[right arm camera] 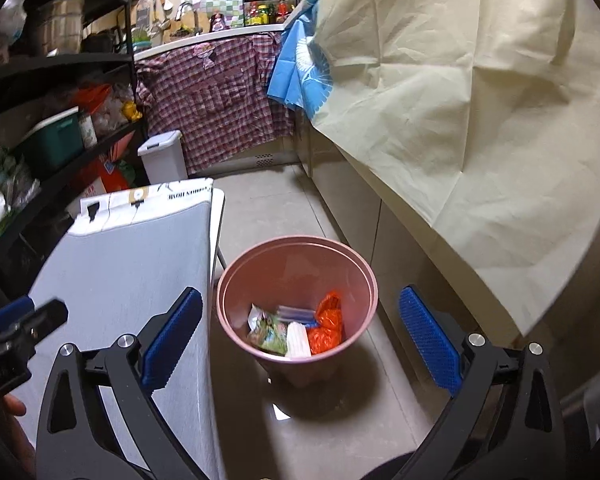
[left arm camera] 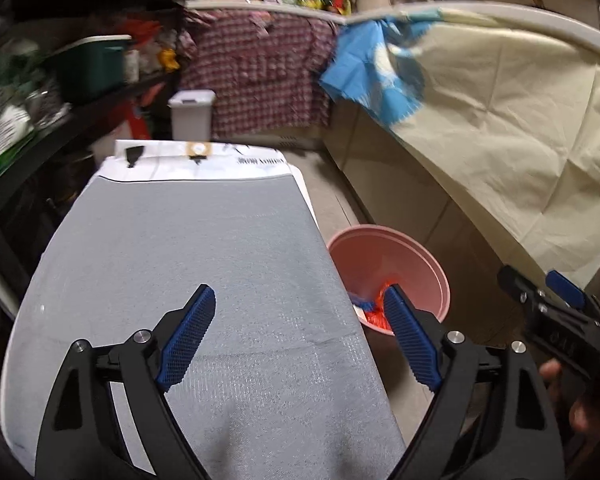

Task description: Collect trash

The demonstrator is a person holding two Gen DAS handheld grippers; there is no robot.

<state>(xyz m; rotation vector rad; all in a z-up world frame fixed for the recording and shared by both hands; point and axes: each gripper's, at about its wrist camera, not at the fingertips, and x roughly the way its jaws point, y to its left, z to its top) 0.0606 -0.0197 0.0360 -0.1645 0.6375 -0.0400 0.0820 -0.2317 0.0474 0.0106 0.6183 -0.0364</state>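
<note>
A pink bin [right arm camera: 352, 276] stands on the tiled floor beside a grey-topped table [right arm camera: 128, 264]. Inside lie orange wrappers [right arm camera: 328, 324], a white packet [right arm camera: 298, 340], a green printed wrapper [right arm camera: 268, 332] and a blue-white piece [right arm camera: 294, 314]. My right gripper [right arm camera: 300, 332] is open and empty above the bin. My left gripper [left arm camera: 300, 336] is open and empty over the table's grey top [left arm camera: 204, 264], with the bin [left arm camera: 420, 264] to its right. The right gripper also shows at the edge of the left wrist view [left arm camera: 548, 300].
A counter draped in cream cloth [right arm camera: 460, 100] runs along the right. A blue cloth [right arm camera: 300, 76] and a plaid shirt [right arm camera: 216, 96] hang at the back. Dark shelves [right arm camera: 60, 128] with boxes stand left. A small white lidded bin [right arm camera: 162, 156] sits behind the table.
</note>
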